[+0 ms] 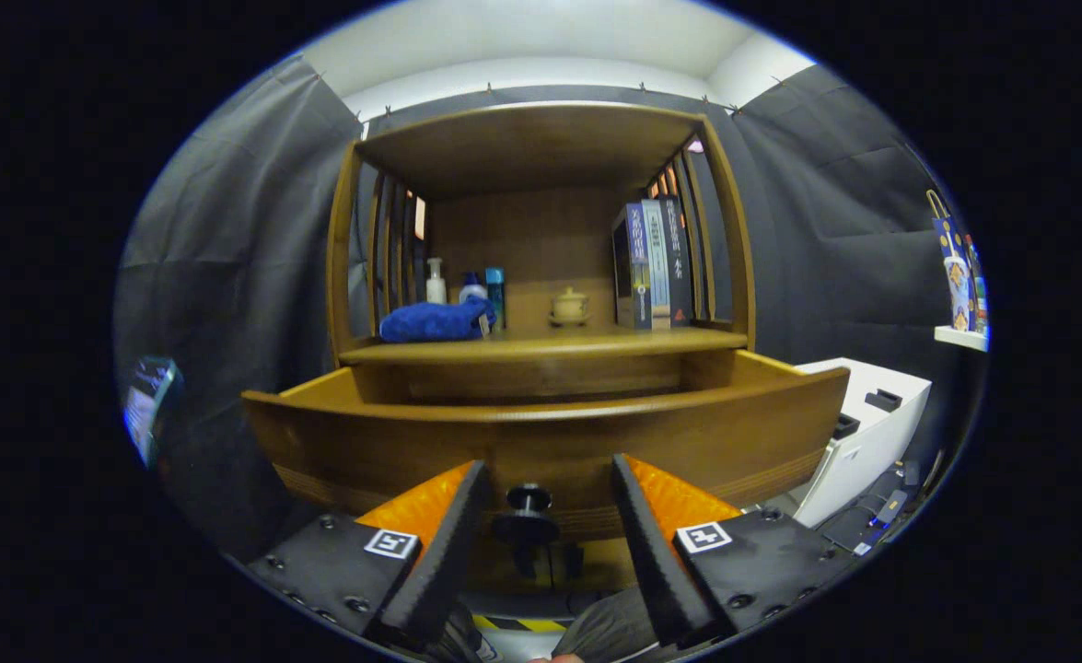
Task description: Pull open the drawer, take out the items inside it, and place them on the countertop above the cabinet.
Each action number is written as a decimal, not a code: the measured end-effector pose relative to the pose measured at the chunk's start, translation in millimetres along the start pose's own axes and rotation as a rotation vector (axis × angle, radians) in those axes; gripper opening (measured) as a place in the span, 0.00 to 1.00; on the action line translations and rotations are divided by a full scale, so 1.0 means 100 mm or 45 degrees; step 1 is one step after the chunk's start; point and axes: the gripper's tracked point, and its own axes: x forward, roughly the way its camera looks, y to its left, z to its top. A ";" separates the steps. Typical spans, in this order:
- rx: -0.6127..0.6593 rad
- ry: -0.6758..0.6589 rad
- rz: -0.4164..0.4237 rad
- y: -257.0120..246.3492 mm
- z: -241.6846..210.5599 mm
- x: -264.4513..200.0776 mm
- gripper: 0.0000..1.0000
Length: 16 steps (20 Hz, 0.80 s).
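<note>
We hold the claw (548, 474) level and facing forward, its two fingers (444, 534) spread well apart with a wide gap between the tips. Neither finger presses on anything; the drawer knob (528, 514) sits in the gap, clear of both. Below the fingers our knees show.

Your gripper (550, 479) has its fingers spread wide, drawer knob (528, 512) in the gap, touching neither. Drawer (550, 437) stands pulled out; its front panel blocks the way straight ahead, entry only from above. Countertop (541, 345): blue cloth (435, 322) and bottles (467, 287) crowd its left, books (653, 267) its right, small pot (569, 306) at the back. Front middle is free.
</note>
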 end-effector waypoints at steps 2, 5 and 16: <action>-0.011 -0.073 0.020 -0.08 0.50 0.04 0.82; -0.069 -0.116 0.072 -0.19 1.18 0.25 0.85; -0.148 0.259 0.216 0.37 1.39 1.36 0.90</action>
